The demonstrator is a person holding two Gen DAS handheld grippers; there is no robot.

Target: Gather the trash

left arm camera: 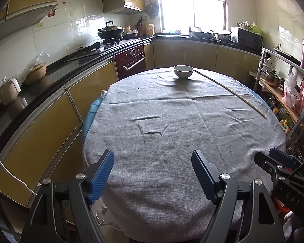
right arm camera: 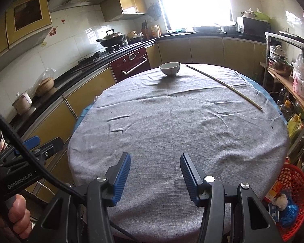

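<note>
A round table (left arm camera: 172, 141) under a grey cloth fills both views; it also shows in the right wrist view (right arm camera: 182, 131). A white bowl (left arm camera: 183, 71) (right arm camera: 170, 68) stands at the far edge. A long thin stick (left arm camera: 231, 92) (right arm camera: 225, 85) lies on the cloth at the far right. A red mesh basket (right arm camera: 293, 182) with trash in it sits on the floor to the right of the table. My left gripper (left arm camera: 153, 163) is open and empty over the near table edge. My right gripper (right arm camera: 155, 164) is open and empty beside it.
Yellow cabinets and a black counter (left arm camera: 50, 75) run along the left and back, with a wok (left arm camera: 111, 31) on the stove. A metal shelf rack (left arm camera: 283, 85) with pots and bags stands at the right. A microwave (left arm camera: 247, 37) sits at the back right.
</note>
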